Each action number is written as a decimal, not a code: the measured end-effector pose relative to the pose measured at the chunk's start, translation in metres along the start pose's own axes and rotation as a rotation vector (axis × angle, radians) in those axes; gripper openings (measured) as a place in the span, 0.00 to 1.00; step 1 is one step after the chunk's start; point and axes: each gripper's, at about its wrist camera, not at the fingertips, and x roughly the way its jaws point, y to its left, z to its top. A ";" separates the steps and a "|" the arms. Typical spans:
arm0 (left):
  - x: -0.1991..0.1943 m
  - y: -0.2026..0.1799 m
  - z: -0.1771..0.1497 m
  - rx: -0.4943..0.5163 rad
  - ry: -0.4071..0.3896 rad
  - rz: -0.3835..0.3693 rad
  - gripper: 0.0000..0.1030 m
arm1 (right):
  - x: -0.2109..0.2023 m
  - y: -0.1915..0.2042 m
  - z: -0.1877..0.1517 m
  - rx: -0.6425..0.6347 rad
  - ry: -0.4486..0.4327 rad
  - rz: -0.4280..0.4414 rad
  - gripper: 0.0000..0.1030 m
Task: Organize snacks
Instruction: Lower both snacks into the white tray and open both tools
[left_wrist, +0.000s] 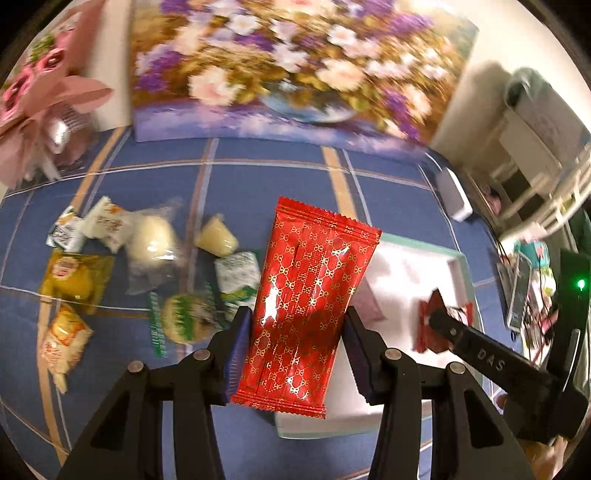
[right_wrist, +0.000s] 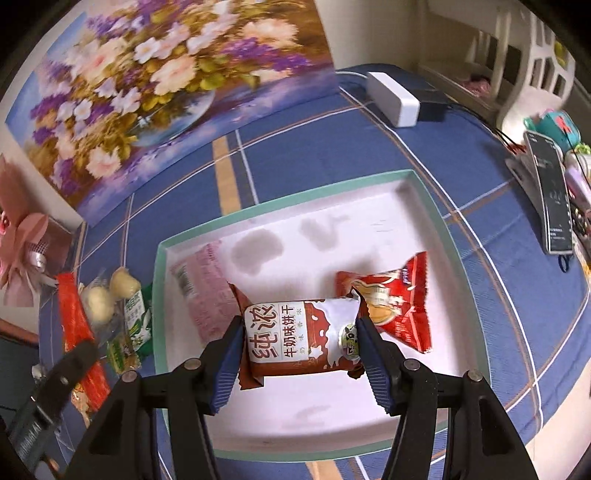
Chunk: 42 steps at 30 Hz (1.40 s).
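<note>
Red pack (left_wrist: 306, 306): light, slick foil, clamped mid-width in left tongs (left_wrist: 295, 354), frame centre. Biscuit pack (right_wrist: 301, 338): crushable, gripped at its sides by right tongs (right_wrist: 301, 365) over the tray (right_wrist: 432, 206).

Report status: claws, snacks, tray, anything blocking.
Left claw shut on red gold-patterned packet, beside tray. Right claw shut on brown milk-biscuit packet, over white tray. Pink packet and red packet already inside. Nothing blocking.
</note>
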 end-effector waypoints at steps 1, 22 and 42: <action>0.004 -0.005 -0.002 0.011 0.012 -0.002 0.49 | 0.001 -0.003 0.000 0.005 0.003 0.001 0.61; 0.085 -0.023 -0.039 -0.004 0.284 -0.007 0.49 | 0.043 0.005 -0.015 -0.055 0.156 -0.023 0.61; 0.087 -0.026 -0.036 -0.039 0.303 -0.033 0.63 | 0.039 0.010 -0.010 -0.068 0.128 -0.048 0.66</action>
